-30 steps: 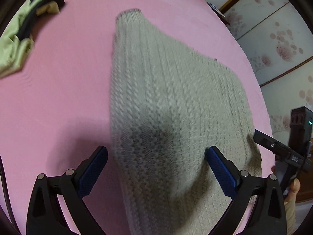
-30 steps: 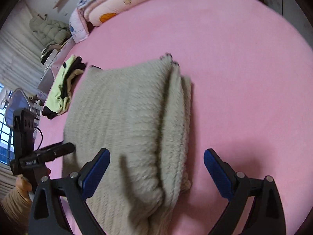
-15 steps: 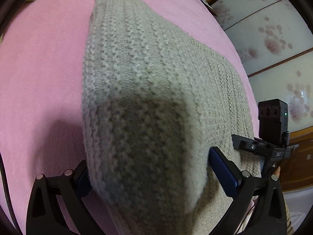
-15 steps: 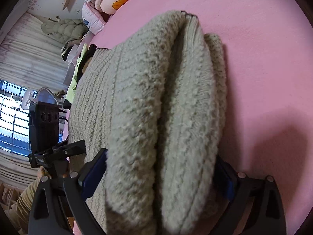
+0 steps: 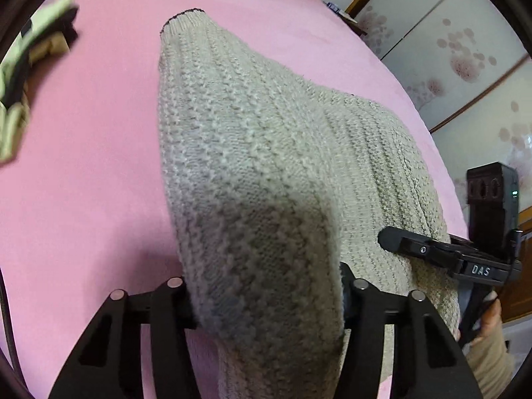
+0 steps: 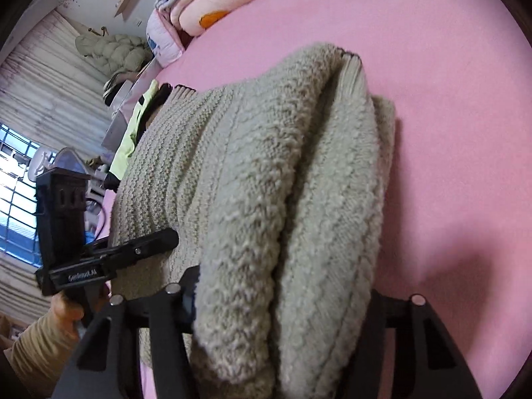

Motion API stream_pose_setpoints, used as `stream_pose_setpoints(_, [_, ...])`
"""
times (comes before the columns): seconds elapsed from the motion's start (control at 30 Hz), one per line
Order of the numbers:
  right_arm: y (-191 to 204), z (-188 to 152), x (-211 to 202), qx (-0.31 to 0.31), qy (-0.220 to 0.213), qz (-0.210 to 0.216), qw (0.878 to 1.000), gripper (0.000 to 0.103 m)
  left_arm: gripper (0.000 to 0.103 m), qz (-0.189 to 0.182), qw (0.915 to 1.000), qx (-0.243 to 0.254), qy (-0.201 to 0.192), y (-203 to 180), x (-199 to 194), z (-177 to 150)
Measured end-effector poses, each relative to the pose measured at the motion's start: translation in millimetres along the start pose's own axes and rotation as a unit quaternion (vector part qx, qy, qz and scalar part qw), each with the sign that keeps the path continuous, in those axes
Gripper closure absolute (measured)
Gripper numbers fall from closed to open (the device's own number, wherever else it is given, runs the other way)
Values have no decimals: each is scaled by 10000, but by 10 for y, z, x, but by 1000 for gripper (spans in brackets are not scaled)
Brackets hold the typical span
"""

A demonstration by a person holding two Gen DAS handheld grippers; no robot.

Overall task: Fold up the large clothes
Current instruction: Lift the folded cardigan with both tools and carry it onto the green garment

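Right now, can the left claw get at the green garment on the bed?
Probably not yet. The left claw is shut on the knit sweater, so it would have to let go first. The green garment lies apart, across bare pink sheet, with nothing between.

A thick beige cable-knit sweater [image 6: 266, 183], folded into several layers, fills the middle of the frame and lies on a pink bed sheet [image 6: 449, 83]. At the bottom centre the black right tool [image 6: 282, 302] has its two arms pressed against either side of the bunched layers, gripping them. At lower left the black left tool [image 6: 159, 239] touches the sweater's near edge; its closure cannot be judged here. A lime-green and black garment [image 6: 133, 139] lies beyond the sweater at left. Folded pastel quilts [image 6: 212, 3] sit at the upper centre, with a barred window [image 6: 16, 199] at far left.
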State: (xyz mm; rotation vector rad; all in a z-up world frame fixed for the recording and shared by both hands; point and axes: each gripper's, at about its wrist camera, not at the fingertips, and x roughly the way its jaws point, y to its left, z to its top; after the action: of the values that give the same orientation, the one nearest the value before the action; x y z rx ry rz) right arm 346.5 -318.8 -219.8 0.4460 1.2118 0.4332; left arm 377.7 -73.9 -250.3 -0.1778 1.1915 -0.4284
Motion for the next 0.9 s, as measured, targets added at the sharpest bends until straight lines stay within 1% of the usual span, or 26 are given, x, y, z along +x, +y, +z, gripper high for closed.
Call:
stream_pose_setpoints(0.07, [198, -116, -151, -96, -115, -159, 9998, 49, 51, 137, 9998, 166, -31, -104, -171, -52])
stream_pose_setpoints(0.1, [266, -170, -215, -120, -155, -213, 9996, 50, 51, 144, 9997, 181, -22, -124, -248, -78])
stream_pose_setpoints(0.2, [571, -415, -445, -154, -306, -273, 9990, 50, 51, 58, 9998, 204, 42, -145, -553, -206])
stream_pose_setpoints(0.27, [761, -598, -565, -158, -384, -266, 9988, 50, 51, 46, 9995, 309, 41, -161, -803, -367])
stream_pose_setpoints(0.33, [984, -809, -673, -181, -440, -220, 9986, 50, 50, 60, 9992, 382, 48, -120, -1058, -542])
stream_pose_setpoints(0.4, [1154, -957, -729, -188, -446, -160, 9987, 50, 50, 52, 9992, 388, 67, -23, -1267, -629])
stream_pose_setpoints(0.5, [1496, -1070, -748, -288, -417, -93, 9987, 50, 50, 27, 9995, 308, 117, 151, -1571, -723])
stream_pose_setpoints(0.6, [1838, -1065, -713, -475, -378, -37, 9981, 50, 50, 73, 9997, 209, 78, 311, -1778, -818])
stream_pose_setpoints(0.63, [1953, -1036, -677, -528, -360, 0, 9980, 50, 49, 114, 9998, 180, 28, 420, -1907, -815])
stream_pose_setpoints(0.7, [2220, -926, -587, -638, -309, 114, 9974, 50, 49, 174, 9998, 135, -39, 569, -2085, -820])
stream_pose_setpoints(0.73, [2334, -857, -528, -672, -280, 178, 9972, 50, 49, 218, 9997, 98, -68, 707, -2194, -816])
stream_pose_setpoints(0.77, [2443, -791, -465, -696, -250, 233, 9970, 50, 49, 295, 9995, 50, -89, 851, -2323, -740])
stream_pose_setpoints(0.8, [2574, -701, -396, -739, -215, 289, 9966, 50, 49, 335, 9994, 22, -97, 901, -2376, -736])
stream_pose_setpoints(0.9, [2993, -345, -170, -874, -164, 449, 9950, 50, 49, 528, 9985, -12, -124, 1256, -2661, -415])
